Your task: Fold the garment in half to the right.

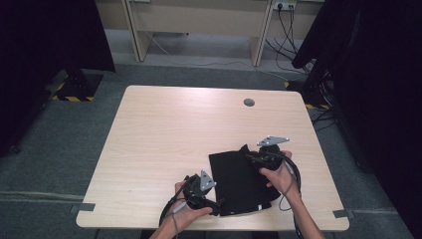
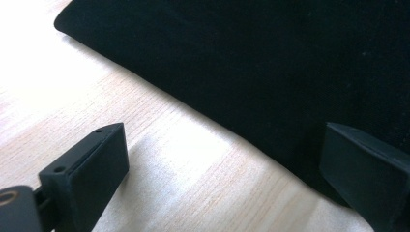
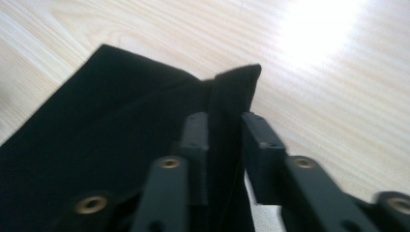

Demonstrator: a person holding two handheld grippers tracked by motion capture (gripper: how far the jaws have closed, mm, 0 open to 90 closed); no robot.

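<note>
A flat black cloth (image 1: 239, 180) lies on the pale wooden worktop (image 1: 164, 134) near its front edge, with bare wood behind and to its left. The right tool (image 3: 225, 128) pinches the cloth's raised far corner between its jaws. The left tool (image 2: 222, 164) stands wide open at the cloth's near-left edge, holding nothing.

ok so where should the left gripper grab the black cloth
At the near left corner of the black cloth, coming in from the left edge. The cloth lies flat on the table there, and the left gripper has its jaws open astride that edge. The right gripper already pinches the raised far right corner.
</note>
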